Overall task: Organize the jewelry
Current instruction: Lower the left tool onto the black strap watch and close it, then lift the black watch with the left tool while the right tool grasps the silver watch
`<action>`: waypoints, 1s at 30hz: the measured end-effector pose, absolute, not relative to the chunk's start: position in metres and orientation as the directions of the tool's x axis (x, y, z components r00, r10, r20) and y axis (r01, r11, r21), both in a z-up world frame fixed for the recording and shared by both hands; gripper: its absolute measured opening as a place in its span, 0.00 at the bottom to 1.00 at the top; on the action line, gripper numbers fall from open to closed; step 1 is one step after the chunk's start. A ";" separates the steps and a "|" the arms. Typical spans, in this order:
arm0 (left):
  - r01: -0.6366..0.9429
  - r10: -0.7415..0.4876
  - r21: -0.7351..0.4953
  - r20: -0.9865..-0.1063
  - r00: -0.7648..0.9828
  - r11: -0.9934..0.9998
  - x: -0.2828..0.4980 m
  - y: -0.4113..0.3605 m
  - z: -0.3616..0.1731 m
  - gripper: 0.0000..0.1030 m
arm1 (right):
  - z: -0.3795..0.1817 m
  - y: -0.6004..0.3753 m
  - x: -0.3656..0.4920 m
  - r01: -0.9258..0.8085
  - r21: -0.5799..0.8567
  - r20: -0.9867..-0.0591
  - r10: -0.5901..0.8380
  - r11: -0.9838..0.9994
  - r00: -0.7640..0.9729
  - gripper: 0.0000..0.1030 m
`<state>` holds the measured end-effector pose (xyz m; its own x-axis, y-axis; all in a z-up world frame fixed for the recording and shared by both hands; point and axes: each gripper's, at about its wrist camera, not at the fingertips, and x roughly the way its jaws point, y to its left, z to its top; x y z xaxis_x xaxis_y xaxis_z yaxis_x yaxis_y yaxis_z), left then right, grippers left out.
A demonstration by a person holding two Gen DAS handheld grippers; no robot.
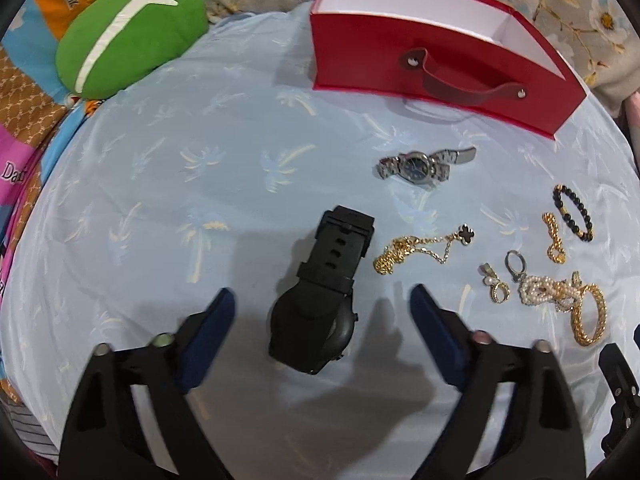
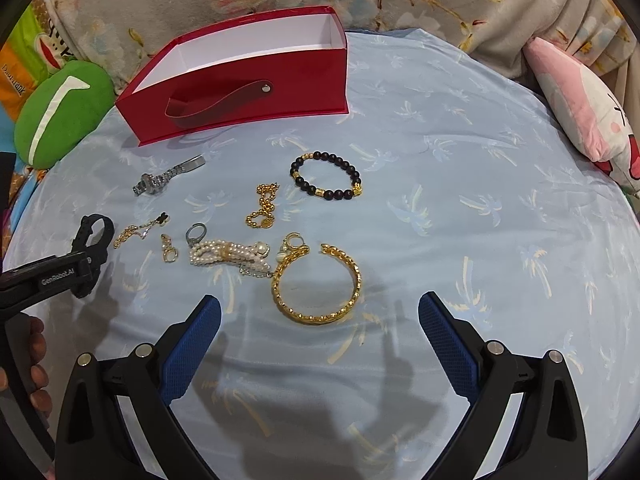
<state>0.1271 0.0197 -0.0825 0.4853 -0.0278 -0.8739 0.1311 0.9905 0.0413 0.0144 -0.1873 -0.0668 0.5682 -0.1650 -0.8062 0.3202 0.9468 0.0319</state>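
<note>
A: Nothing stowed yet, judging by the red box (image 1: pixel 432 68): standing open at the far edge of the blue cloth (image 1: pixel 180 200), white lining bare as far as can be seen, floor partly hidden by the near wall.

B: So everything left to do. Largest first?

A: Black watch (image 1: pixel 320 292) lying strap-up toward the box. Then gold bangle (image 2: pixel 316 280), touching a tangle of pearl bracelet (image 2: pixel 228 254). Beaded bracelet (image 2: pixel 326 176) apart, nearer the box. Silver watch (image 1: pixel 424 164) just before the box. Gold chain with clover charm (image 1: pixel 420 246) beside the black watch. Short gold chain (image 2: pixel 262 208), then earrings (image 1: pixel 498 284), smallest.

B: And the grippers?

A: Left gripper (image 1: pixel 322 312) angled steeply down, astride the black watch's case, pads apart and clear of it on both sides; likely the first pick. Right gripper (image 2: pixel 320 320) tilted down too, wide open, empty, hovering just short of the bangle. Fingers of a hand (image 2: pixel 38 344) wrapped on the left tool's grip.
</note>
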 end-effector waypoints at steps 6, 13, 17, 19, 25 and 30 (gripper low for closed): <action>0.135 -0.036 0.030 -0.887 0.461 0.990 0.130 0.022 -0.089 0.44 | -0.070 -0.186 0.021 0.292 0.040 -0.811 -0.140 0.956 0.568 0.89; 0.145 -0.095 -0.029 -0.875 0.474 0.989 0.122 0.032 -0.076 0.44 | -0.070 -0.183 0.025 0.276 0.049 -0.812 -0.123 0.960 0.571 0.87; 0.151 -0.111 -0.038 -0.853 0.510 0.988 0.119 0.036 -0.058 0.19 | -0.066 -0.179 0.035 0.252 0.062 -0.806 -0.100 0.966 0.583 0.83; 0.151 -0.125 -0.053 -0.843 0.524 0.987 0.119 0.039 -0.050 0.19 | -0.061 -0.175 0.044 0.229 0.075 -0.799 -0.078 0.971 0.596 0.81; 0.141 -0.122 -0.053 -0.836 0.535 0.989 0.118 0.047 -0.046 0.19 | -0.053 -0.159 0.073 0.169 0.086 -0.785 -0.038 0.982 0.619 0.72; 0.126 -0.111 -0.047 -0.815 0.568 0.991 0.117 0.057 -0.037 0.19 | -0.056 -0.158 0.081 0.152 0.097 -0.796 -0.015 0.984 0.605 0.72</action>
